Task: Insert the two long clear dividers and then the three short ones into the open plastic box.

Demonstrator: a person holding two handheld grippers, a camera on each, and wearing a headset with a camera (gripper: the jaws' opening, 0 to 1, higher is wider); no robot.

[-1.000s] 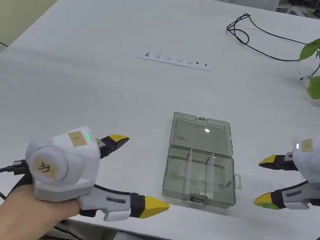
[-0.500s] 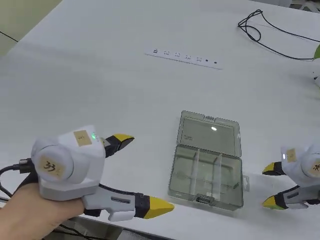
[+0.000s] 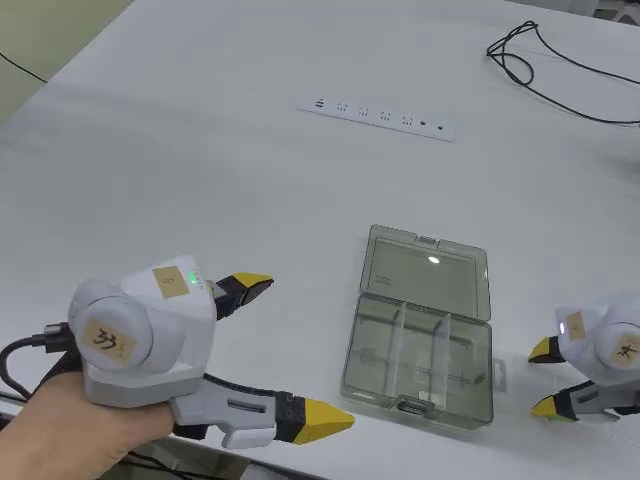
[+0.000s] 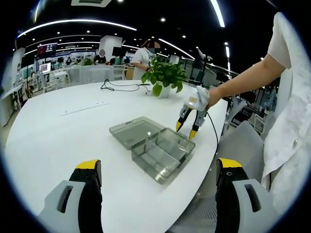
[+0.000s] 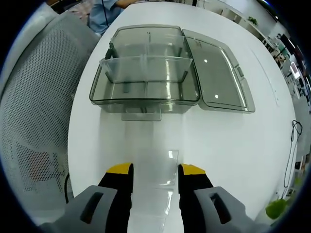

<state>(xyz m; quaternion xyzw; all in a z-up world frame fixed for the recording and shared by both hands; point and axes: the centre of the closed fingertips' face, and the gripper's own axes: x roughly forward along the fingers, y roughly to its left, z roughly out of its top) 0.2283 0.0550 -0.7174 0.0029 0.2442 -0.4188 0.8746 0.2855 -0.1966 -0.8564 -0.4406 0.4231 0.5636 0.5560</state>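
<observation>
The open clear plastic box [image 3: 420, 352] lies near the table's front edge, its lid [image 3: 430, 272] flat behind it. Two long clear dividers [image 3: 397, 335] stand inside it. In the right gripper view the box [image 5: 146, 80] is ahead, and short clear dividers [image 5: 164, 170] lie flat on the table between the jaws. My right gripper [image 5: 155, 175] is open over them, right of the box [image 3: 545, 378]. My left gripper [image 3: 292, 352] hangs wide open and empty, left of the box. In the left gripper view [image 4: 158, 171] the box [image 4: 158, 148] lies ahead.
A white power strip [image 3: 380, 116] lies at the back and a black cable [image 3: 535, 55] at the far right. A potted plant [image 4: 164, 77] stands on the table. A mesh chair [image 5: 36, 116] is beside the table's edge. People stand in the background.
My right gripper has drawn back toward the table's front edge and its jaws have narrowed. The left gripper has barely moved. The head camera has shifted.
</observation>
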